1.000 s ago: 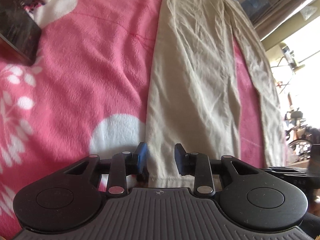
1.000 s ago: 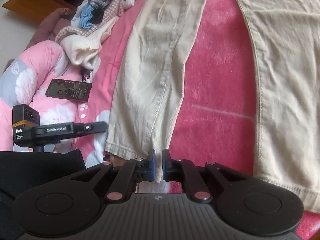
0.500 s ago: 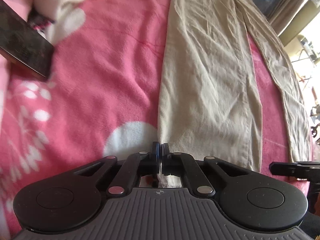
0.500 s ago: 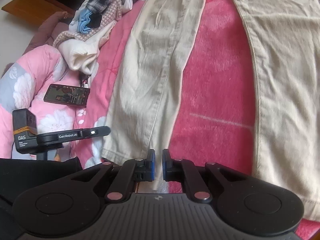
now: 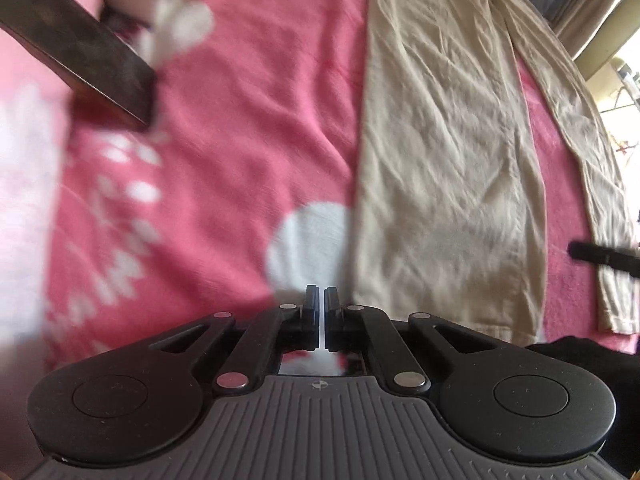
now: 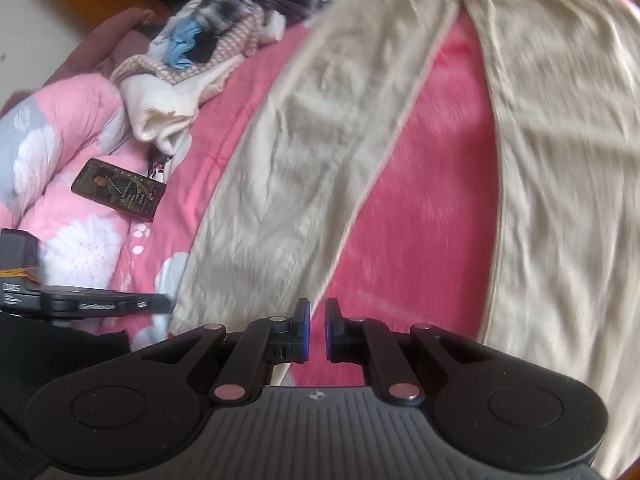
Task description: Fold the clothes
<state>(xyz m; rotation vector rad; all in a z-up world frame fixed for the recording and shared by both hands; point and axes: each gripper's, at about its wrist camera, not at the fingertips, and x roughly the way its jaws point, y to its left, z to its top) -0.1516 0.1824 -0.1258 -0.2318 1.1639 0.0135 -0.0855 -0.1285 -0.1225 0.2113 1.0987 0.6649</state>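
Across the pink fleece bed blanket (image 5: 248, 92), wrinkled beige cotton trousers (image 5: 444, 152) are lying flat, legs apart. Left gripper (image 5: 321, 316) jaws are clenched nearly together over bare blanket beside the hem, gripping nothing. Right gripper (image 6: 316, 330) jaws are sitting slightly parted, released, between the legs.
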